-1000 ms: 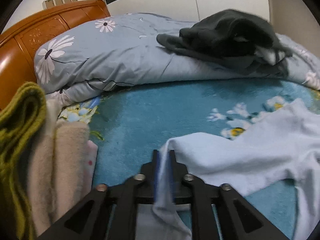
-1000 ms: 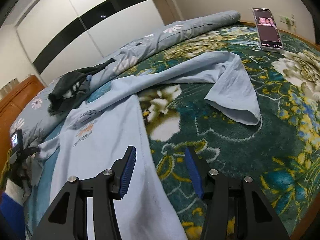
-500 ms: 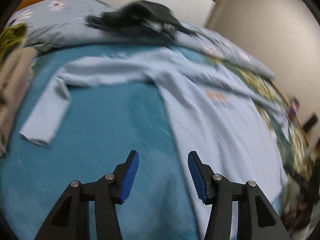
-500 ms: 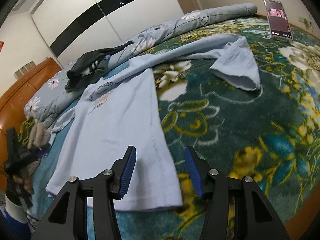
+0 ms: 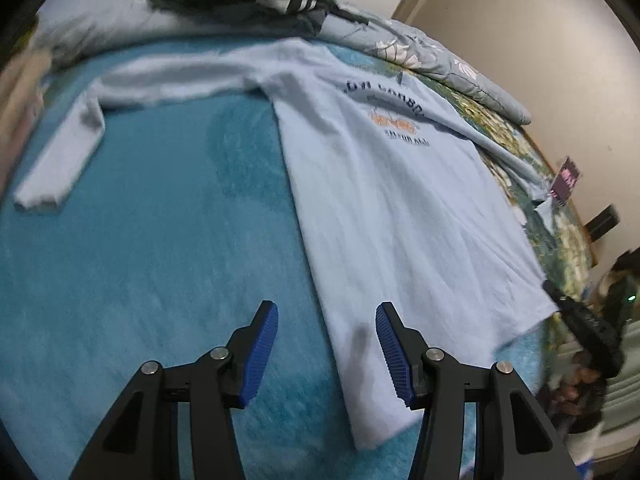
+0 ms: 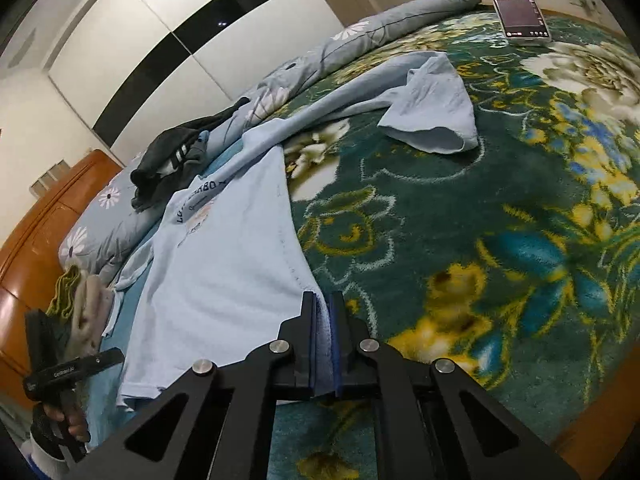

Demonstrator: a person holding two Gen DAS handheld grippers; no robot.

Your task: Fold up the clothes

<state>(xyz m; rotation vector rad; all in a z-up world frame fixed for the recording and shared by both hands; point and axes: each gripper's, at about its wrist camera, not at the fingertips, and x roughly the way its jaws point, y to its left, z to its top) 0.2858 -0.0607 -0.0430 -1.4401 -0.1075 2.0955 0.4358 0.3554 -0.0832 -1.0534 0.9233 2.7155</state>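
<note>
A: Why is the light blue shirt spread flat across the bed?

B: Probably for folding. The right gripper has just clamped the hem corner at lower centre.

A: And the left gripper?

B: Released, jaws apart over the opposite hem edge.

The right gripper, black with blue pads, sits at six o'clock with its jaws just closed on the hem corner of a pale blue printed cotton T-shirt. The shirt runs from there toward ten o'clock over a dark green floral plush blanket, one sleeve reaching toward one o'clock. A dark grey striped garment lies at ten o'clock on a rolled grey-blue daisy-print quilt. A lit smartphone stands at one o'clock. At eight o'clock a hand holds the left gripper.
</note>
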